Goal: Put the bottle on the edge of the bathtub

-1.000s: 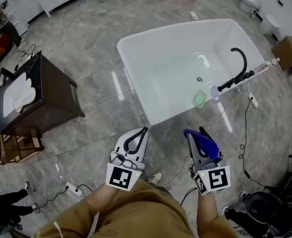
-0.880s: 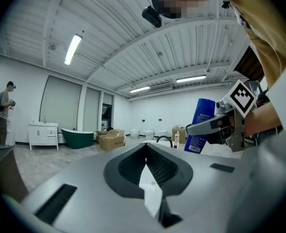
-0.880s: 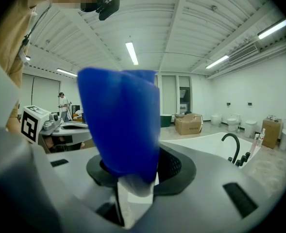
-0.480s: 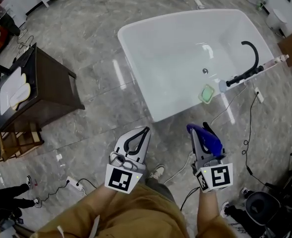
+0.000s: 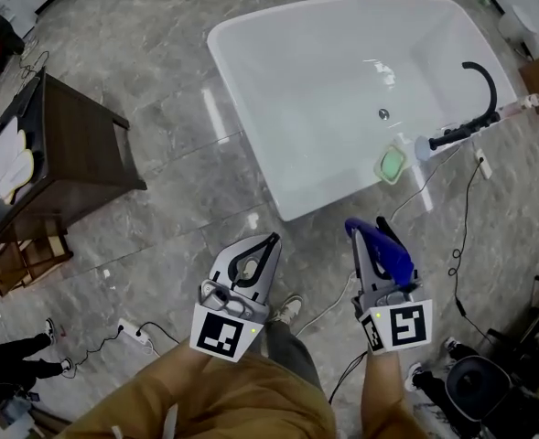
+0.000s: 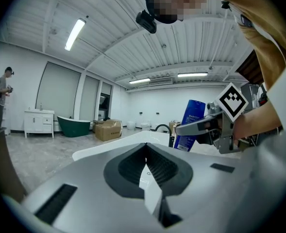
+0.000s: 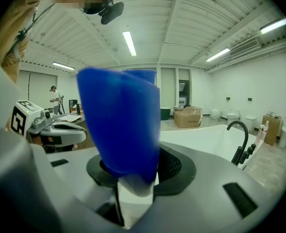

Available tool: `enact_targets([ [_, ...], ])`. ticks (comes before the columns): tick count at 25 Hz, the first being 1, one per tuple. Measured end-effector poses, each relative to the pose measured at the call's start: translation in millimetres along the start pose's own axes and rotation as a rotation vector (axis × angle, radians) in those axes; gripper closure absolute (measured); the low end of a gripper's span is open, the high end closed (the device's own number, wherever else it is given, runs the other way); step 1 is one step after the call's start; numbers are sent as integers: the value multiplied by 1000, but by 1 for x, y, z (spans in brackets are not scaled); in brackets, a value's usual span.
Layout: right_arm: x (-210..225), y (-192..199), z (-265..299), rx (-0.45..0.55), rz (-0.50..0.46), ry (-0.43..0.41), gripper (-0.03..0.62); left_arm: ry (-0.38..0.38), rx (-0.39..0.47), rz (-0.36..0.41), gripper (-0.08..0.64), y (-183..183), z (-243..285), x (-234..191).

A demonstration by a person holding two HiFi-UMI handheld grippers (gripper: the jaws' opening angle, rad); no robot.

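Note:
A blue bottle (image 5: 382, 250) (image 7: 121, 125) stands clamped in my right gripper (image 5: 371, 245), which is shut on it over the grey floor short of the white bathtub (image 5: 251, 122). From the left gripper view the bottle (image 6: 190, 123) shows upright between the right gripper's jaws. My left gripper (image 5: 262, 250) hangs level beside it, jaws shut together with nothing between them (image 6: 146, 159). The tub's near rim (image 5: 292, 210) lies ahead of both grippers.
A black faucet (image 5: 475, 108) arches over the tub's right rim, with a green soap dish (image 5: 392, 164) beside it. A dark wooden cabinet (image 5: 63, 154) stands at left. Cables (image 5: 461, 236) and a power strip (image 5: 132, 339) lie on the floor.
The tub has shifted a little in the head view and the camera looks further left. Both grippers keep their grip and spacing; the bottle stays held.

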State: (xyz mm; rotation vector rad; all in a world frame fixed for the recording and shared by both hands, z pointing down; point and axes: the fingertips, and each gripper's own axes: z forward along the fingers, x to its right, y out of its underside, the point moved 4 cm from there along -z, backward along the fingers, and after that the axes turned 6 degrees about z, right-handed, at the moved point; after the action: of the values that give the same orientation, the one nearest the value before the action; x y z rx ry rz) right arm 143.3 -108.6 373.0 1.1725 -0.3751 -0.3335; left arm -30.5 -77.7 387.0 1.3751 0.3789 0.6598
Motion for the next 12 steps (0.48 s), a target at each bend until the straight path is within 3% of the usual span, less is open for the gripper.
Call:
enact_targets([
  [12,16,50,45,-27,12,-3,440,34,-17,-26,555,48,36,-2],
])
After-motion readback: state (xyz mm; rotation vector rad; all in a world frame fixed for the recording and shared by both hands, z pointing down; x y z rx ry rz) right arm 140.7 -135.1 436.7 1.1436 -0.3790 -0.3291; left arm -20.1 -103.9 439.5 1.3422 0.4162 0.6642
